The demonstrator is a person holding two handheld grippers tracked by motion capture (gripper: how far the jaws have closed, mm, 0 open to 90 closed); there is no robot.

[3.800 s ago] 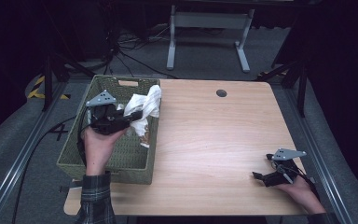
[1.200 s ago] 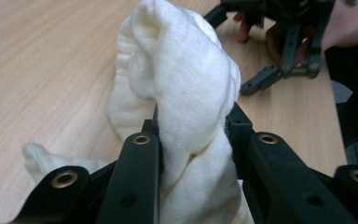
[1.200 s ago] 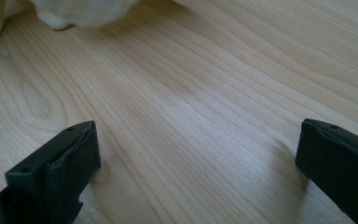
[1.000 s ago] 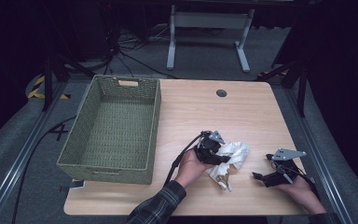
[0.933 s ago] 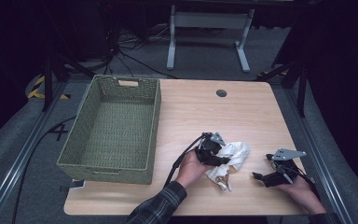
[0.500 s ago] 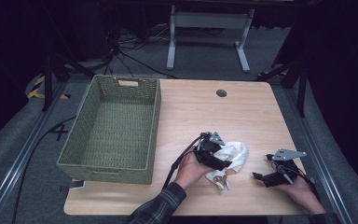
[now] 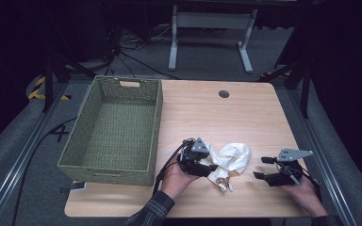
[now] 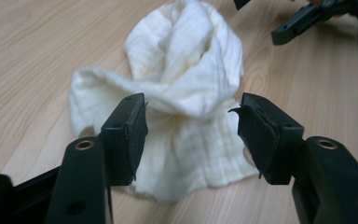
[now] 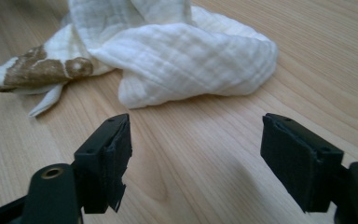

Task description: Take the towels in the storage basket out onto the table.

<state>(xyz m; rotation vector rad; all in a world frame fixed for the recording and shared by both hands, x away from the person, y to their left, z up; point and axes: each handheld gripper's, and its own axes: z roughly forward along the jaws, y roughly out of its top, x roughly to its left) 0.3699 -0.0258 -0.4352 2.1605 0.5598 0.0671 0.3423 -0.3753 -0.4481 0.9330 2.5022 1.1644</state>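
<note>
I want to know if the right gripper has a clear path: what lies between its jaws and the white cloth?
Bare wooden tabletop alone; the right gripper view shows the right gripper open, short of the white cloth.

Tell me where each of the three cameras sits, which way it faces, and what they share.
High view: above the person's side, looking forward and down on the table, basket, both hands and grippers.
Left gripper view: rides the left gripper, looking along its open jaws at the white cloth.
Right gripper view: rides the right gripper, low over the wood, facing the cloth between open jaws.
Shared: cloth and tabletop.
</note>
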